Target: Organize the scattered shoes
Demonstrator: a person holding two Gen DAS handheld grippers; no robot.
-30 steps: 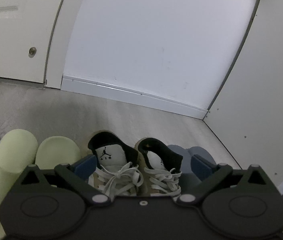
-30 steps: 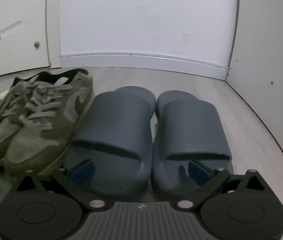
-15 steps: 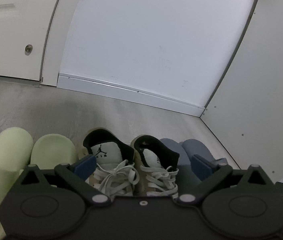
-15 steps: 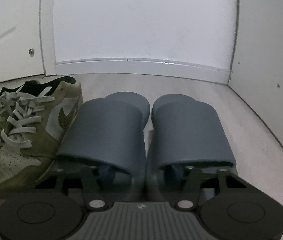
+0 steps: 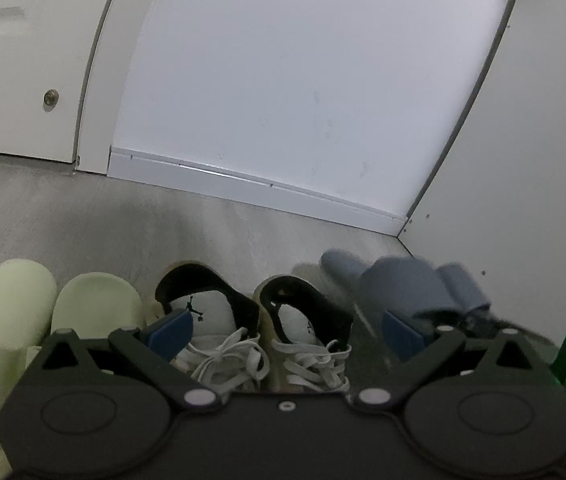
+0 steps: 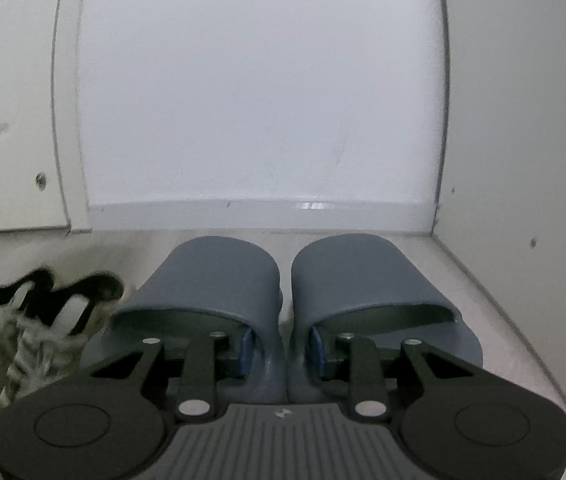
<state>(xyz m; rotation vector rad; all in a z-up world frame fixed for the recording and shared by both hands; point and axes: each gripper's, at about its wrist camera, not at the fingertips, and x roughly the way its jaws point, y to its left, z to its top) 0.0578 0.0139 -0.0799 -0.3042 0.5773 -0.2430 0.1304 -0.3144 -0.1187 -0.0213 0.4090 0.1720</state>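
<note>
r claw (image 6: 281,350) closed since, pinching blue slides (image 6: 347,280), prob lifted.

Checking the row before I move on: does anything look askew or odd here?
Only the blue slides: the right gripper pinches their inner walls together, and in the left wrist view they appear blurred, raised off the floor. The sneakers and green slides sit toes-out in line.
</note>
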